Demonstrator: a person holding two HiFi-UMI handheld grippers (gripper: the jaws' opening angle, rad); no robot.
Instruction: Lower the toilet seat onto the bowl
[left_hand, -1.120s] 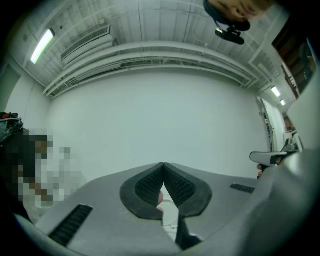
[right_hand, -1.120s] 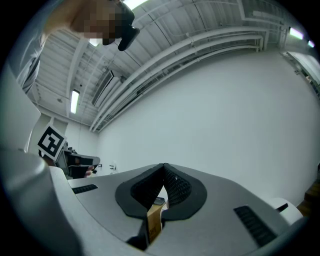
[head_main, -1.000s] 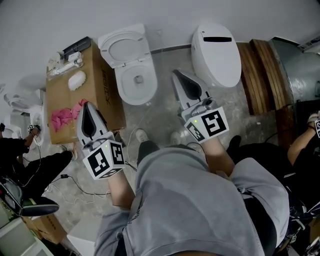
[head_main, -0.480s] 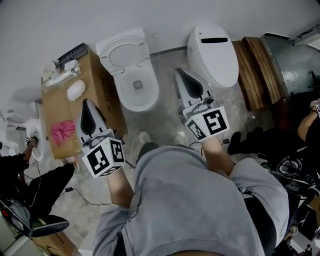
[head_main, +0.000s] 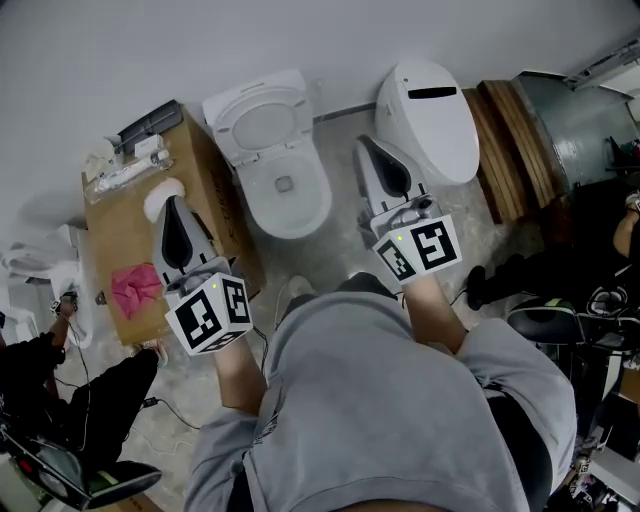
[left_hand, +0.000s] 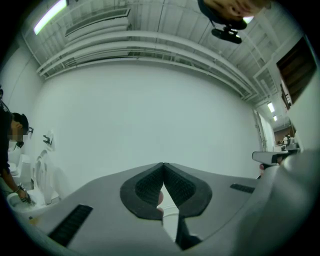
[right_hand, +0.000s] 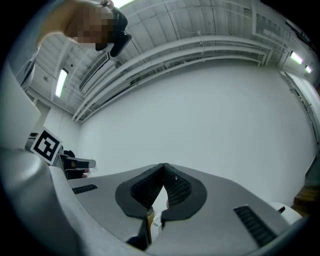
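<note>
toilet seat (head_main: 262, 122): standing raised w/ its lid behind it, leaning back toward the wall; not lying on the bowl.
bowl (head_main: 292, 205): sitting open below the seat, btwn the cardboard box & the second toilet.
left claw (head_main: 172, 204): jaws resting together, tips touching, nothing btwn them; hovering over the box's right edge, just left of the bowl, apart from the seat.
left gripper view: pads (left_hand: 147, 187) meeting at the tips, facing a plain white wall; a person in dark clothes (left_hand: 9, 150) showing at the far left edge.
right claw (head_main: 362, 143): jaws also sitting tip to tip, gripping nothing; hanging over the floor (head_main: 340, 250) in the gap btwn the two toilets, closer to the second one, clear of the seat.
right gripper view: its pads meeting at the tips & aiming at the same white wall and ceiling beams.
second toilet (head_main: 430, 110): standing right of the task toilet w/ its lid lying shut.
cardboard box (head_main: 125, 235): standing just left of the bowl; pink cloth (head_main: 133, 287) & some white bits lying on top.
wooden planks (head_main: 510, 135): lying right of the second toilet, nr the wall.
wearer: grey top (head_main: 380, 400) filling the lower frame, both arms reaching fwd w/ the claws.
</note>
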